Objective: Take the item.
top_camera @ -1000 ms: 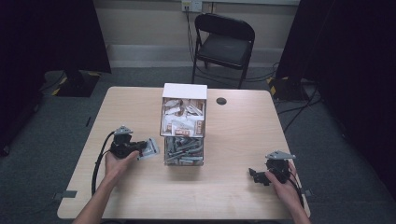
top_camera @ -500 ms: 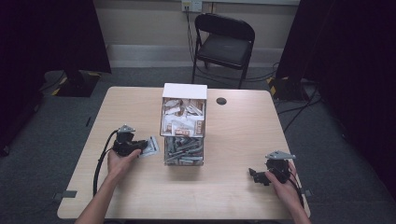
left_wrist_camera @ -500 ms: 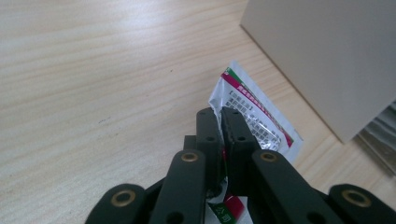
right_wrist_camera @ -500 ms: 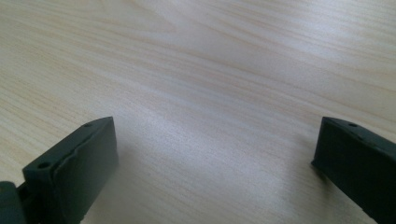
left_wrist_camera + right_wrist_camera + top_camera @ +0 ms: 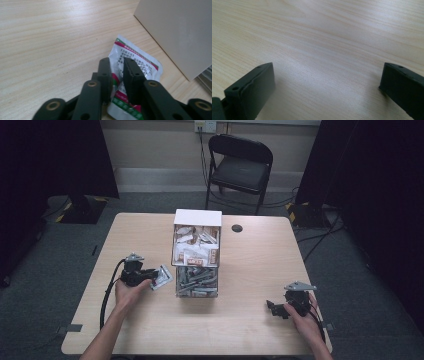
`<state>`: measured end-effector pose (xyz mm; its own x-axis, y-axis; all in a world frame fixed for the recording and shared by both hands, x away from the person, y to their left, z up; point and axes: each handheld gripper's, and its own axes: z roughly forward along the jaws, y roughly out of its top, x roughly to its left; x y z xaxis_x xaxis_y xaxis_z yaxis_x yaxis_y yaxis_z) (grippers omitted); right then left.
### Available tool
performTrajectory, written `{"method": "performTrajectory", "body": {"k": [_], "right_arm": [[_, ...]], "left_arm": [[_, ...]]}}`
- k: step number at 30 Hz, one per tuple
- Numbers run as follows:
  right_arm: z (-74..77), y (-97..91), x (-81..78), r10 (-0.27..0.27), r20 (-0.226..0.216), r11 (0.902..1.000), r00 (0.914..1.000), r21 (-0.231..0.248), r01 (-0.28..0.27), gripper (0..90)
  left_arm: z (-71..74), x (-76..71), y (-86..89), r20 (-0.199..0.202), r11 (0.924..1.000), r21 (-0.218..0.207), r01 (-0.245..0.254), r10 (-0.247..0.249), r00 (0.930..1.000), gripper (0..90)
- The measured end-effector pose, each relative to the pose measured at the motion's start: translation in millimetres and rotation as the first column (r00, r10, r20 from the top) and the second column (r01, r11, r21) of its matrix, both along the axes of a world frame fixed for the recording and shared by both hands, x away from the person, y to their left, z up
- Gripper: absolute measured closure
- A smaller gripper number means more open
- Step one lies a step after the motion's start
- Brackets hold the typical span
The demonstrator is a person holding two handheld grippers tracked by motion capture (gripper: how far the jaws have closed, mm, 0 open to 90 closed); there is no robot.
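Observation:
A white sachet (image 5: 136, 65) with red and green print lies flat on the wooden table (image 5: 250, 270), just left of a clear box (image 5: 196, 252). My left gripper (image 5: 117, 66) is low over it and its jaws have just been opening. A narrow gap now shows between the pads, with the sachet between and under them but not pinched. In the high view the left gripper (image 5: 151, 277) sits at the sachet (image 5: 164, 276). My right gripper (image 5: 272, 308) rests near the table's front right with its jaws wide apart over bare wood (image 5: 324, 75).
The clear box holds several white packets in its upper part and grey ones below, and has a white lid (image 5: 198, 217) at its back. A small dark disc (image 5: 237, 228) lies behind it. A black folding chair (image 5: 240, 167) stands beyond the table.
Both hands stay almost where they were. The sachet still lies at the left gripper's tips beside the box.

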<state>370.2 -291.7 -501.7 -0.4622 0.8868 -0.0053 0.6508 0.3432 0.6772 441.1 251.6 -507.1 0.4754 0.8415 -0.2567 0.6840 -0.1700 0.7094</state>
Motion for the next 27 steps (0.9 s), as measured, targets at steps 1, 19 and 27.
{"method": "performTrajectory", "body": {"k": [1,19,27], "right_arm": [[0.1,0.1,0.0,-0.001,-0.001,1.0,1.0,0.0,0.001,0.0],[0.1,0.1,0.0,-0.001,-0.001,1.0,1.0,0.0,0.001,0.0],[0.0,0.0,0.0,0.0,0.0,1.0,1.0,0.0,0.0,0.0]], "left_arm": [[-0.4,0.2,0.0,-0.002,1.0,-0.002,-0.007,0.007,1.0,72.0],[11.1,-3.4,8.9,0.021,0.9992,0.0,-0.04,0.04,0.999,30.5],[26.2,-12.7,16.4,0.056,0.9989,-0.02,-0.043,0.044,0.9974,23.1]]}}
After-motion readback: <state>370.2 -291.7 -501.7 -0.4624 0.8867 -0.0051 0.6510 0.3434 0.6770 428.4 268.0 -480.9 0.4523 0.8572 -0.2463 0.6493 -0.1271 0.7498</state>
